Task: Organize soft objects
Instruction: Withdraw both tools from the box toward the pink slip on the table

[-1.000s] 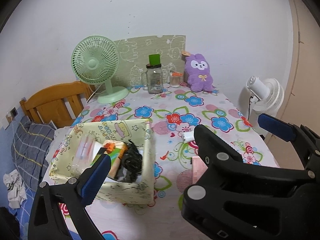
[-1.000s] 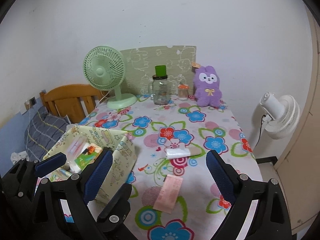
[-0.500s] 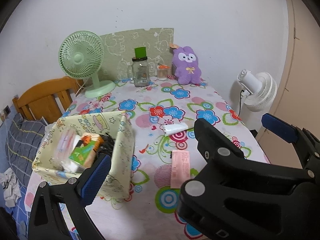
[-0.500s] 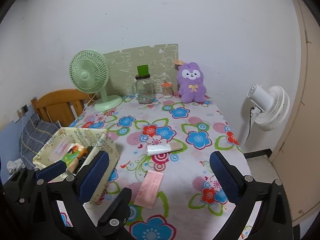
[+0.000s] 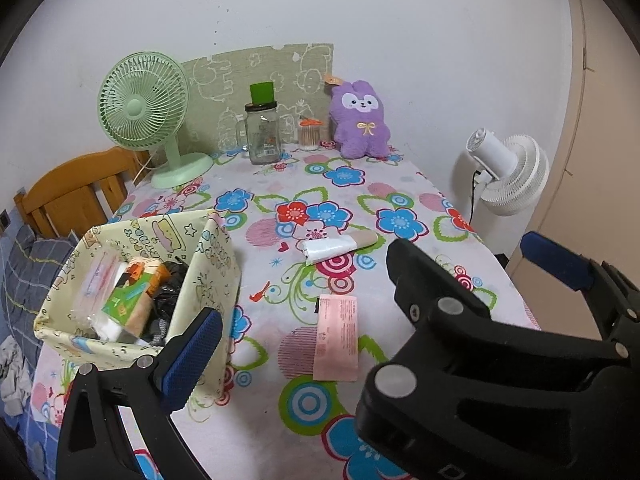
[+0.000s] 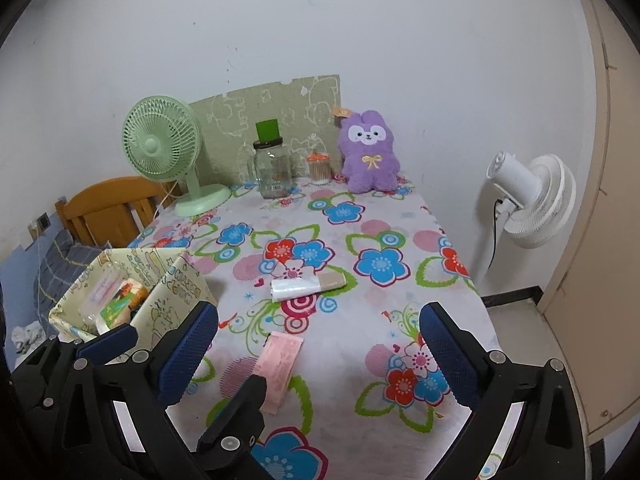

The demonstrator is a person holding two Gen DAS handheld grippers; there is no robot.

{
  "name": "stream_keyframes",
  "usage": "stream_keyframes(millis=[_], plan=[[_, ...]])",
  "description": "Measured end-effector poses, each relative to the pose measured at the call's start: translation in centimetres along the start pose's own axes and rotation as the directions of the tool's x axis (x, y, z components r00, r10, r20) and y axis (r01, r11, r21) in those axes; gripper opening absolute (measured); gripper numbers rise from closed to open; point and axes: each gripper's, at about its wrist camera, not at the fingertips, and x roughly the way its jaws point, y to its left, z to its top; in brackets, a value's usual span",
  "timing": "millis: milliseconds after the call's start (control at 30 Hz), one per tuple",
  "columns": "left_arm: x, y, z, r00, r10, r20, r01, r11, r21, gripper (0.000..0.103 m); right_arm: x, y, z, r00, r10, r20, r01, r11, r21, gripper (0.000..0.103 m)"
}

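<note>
A yellow fabric basket [image 5: 212, 264] [image 6: 180, 280] stands at the table's left front and holds a green packet, a clear pouch and dark items. A pink flat packet [image 5: 337, 336] [image 6: 280, 364] lies on the floral tablecloth near the front. A white tube with a beige cap [image 5: 338, 246] [image 6: 306, 285] lies mid-table. A purple plush bunny [image 5: 360, 120] [image 6: 370, 152] sits at the back. My left gripper [image 5: 372, 312] is open and empty above the front edge. My right gripper [image 6: 318, 348] is open and empty, above the pink packet.
A green desk fan [image 5: 148, 112], a glass jar with a green lid [image 5: 262, 132] and a small jar [image 5: 309, 136] stand at the back. A white floor fan [image 6: 528, 200] stands right of the table. A wooden chair [image 5: 76, 192] and bedding are on the left.
Both grippers have drawn back and risen from the table; the view widens. The pink packet and the tube now show whole. Nothing on the table has moved.
</note>
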Motion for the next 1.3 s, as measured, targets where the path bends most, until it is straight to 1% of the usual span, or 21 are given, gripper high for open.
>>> stream_keyframes(millis=[67, 167, 367, 533, 700, 867, 967, 1067, 1233, 1300], plan=[[0.2, -0.1, -0.2, 1.0, -0.002, 0.012, 0.002, 1.0, -0.002, 0.103, 0.3, -0.2, -0.2, 1.0, 0.003, -0.001, -0.003, 1.0, 0.0, 0.102], [0.8, -0.4, -0.3, 1.0, -0.003, 0.009, 0.003, 1.0, 0.004, 0.103, 0.6, -0.4, -0.6, 1.0, -0.001, 0.003, 0.001, 1.0, -0.002, 0.102], [2.7, -0.5, -0.8, 0.999, 0.0, -0.04, 0.0, 1.0, 0.011, 0.103, 1.8, -1.0, -1.3, 1.0, -0.025, 0.003, 0.025, 1.0, 0.003, 0.102], [4.2, -0.6, -1.3, 0.997, -0.029, -0.078, 0.03, 0.999, 0.016, 0.102, 3.0, -1.5, -1.9, 0.999, -0.044, -0.013, 0.044, 0.999, 0.016, 0.102], [5.3, -0.5, -1.8, 0.996, -0.034, -0.084, 0.034, 0.999, 0.002, 0.102, 3.8, -1.8, -2.6, 0.999, -0.05, -0.011, 0.05, 0.999, 0.018, 0.102], [6.4, -0.7, -2.2, 0.992, -0.038, -0.117, 0.04, 0.999, 0.013, 0.102, 4.8, -2.4, -3.2, 0.999, -0.044, -0.021, 0.045, 0.998, 0.05, 0.102], [7.3, -0.8, -2.4, 0.987, -0.044, -0.155, 0.048, 0.999, 0.019, 0.102, 5.4, -2.6, -3.6, 0.998, -0.044, -0.039, 0.046, 0.998, 0.053, 0.102], [7.8, -0.9, -2.4, 0.986, -0.036, -0.161, 0.042, 0.999, 0.033, 0.099, 6.1, -2.8, -3.9, 0.998, -0.044, -0.053, 0.046, 0.998, 0.052, 0.102], [8.8, -1.1, -2.6, 0.982, -0.022, -0.185, 0.031, 0.999, 0.043, 0.098, 7.2, -3.2, -4.3, 0.995, -0.05, -0.086, 0.055, 0.997, 0.055, 0.102], [9.1, -1.1, -2.6, 0.981, -0.023, -0.194, 0.032, 0.999, 0.043, 0.093, 7.7, -3.3, -4.5, 0.993, -0.048, -0.104, 0.054, 0.997, 0.061, 0.102]])
